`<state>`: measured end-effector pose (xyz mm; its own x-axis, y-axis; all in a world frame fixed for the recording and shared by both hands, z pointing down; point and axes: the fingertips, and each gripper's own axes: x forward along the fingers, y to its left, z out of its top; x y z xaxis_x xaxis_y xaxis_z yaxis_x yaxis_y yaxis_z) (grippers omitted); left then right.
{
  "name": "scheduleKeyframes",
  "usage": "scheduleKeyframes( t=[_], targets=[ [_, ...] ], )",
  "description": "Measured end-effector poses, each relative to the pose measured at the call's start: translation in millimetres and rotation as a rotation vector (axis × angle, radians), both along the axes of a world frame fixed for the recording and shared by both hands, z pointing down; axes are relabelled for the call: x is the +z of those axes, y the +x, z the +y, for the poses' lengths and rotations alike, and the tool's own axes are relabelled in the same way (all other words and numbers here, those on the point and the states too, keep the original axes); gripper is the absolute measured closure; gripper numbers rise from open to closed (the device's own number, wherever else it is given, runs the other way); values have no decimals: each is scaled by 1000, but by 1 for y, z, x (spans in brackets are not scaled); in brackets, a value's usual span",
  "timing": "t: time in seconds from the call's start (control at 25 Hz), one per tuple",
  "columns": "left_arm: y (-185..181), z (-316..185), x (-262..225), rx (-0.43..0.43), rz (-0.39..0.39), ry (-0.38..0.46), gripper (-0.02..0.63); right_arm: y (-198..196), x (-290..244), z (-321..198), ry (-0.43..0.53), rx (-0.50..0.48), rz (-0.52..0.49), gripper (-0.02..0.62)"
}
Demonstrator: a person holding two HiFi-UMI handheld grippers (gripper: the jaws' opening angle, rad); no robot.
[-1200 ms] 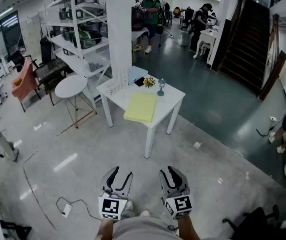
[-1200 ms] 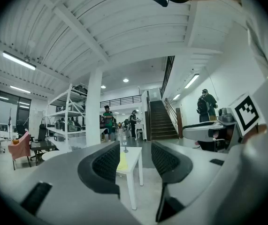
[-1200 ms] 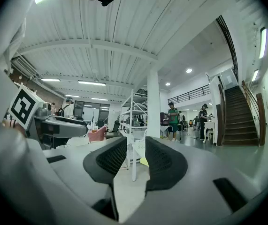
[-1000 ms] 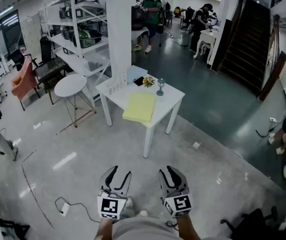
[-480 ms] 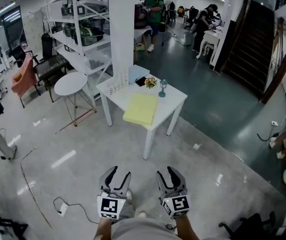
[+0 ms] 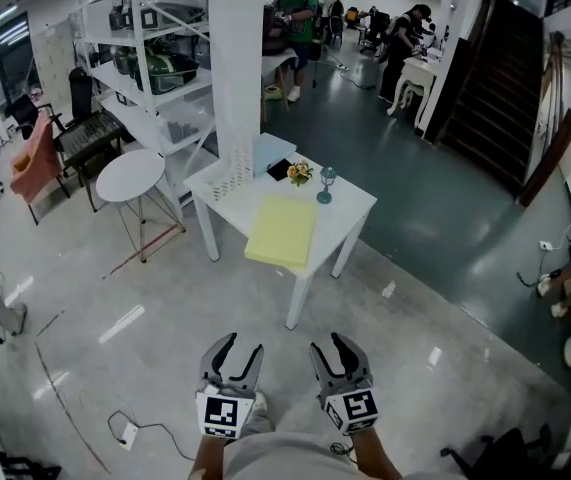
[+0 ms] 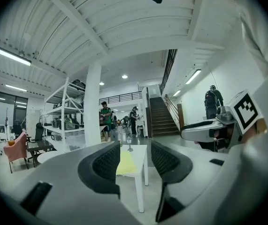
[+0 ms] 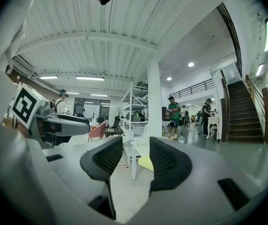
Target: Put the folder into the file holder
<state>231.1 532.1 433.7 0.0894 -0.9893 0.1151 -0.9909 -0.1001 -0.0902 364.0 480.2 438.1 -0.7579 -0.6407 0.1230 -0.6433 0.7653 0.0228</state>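
A yellow folder [image 6: 282,230] lies flat on the white table [image 6: 350,203], reaching its near edge. A white mesh file holder [image 6: 233,173] stands at the table's far left corner. Both grippers hover over the floor, well short of the table and side by side. My left gripper [image 6: 244,344] shows a narrow gap with nothing in it. My right gripper [image 6: 327,343] is drawn closed and empty. In the left gripper view the folder [image 7: 126,164] shows between the pads, far off. The right gripper view has the folder [image 8: 146,162] just behind its right pad.
A small flower vase [image 6: 299,173] and a glass goblet [image 6: 326,180] stand on the table's far side. A round side table [image 6: 131,176], a shelving rack [image 6: 155,58] and a white pillar [image 6: 237,58] stand to the left. A power strip [image 6: 125,433] lies on the floor. People [image 6: 290,8] stand at the back.
The table and folder have drawn a little nearer and sit lower in the head view. Both grippers keep their place in the view and their jaws look unchanged.
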Motion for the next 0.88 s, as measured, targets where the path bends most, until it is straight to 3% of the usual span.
scheduleKeyframes(
  t=[0.48,0.88],
  targets=[
    [-77,-95,10,63,2,-2,387,-73,13,-86,-21,74,25,433],
    [-126,-144,19,103,22,1,387,-122,25,-127,-38,95,53,433]
  ],
)
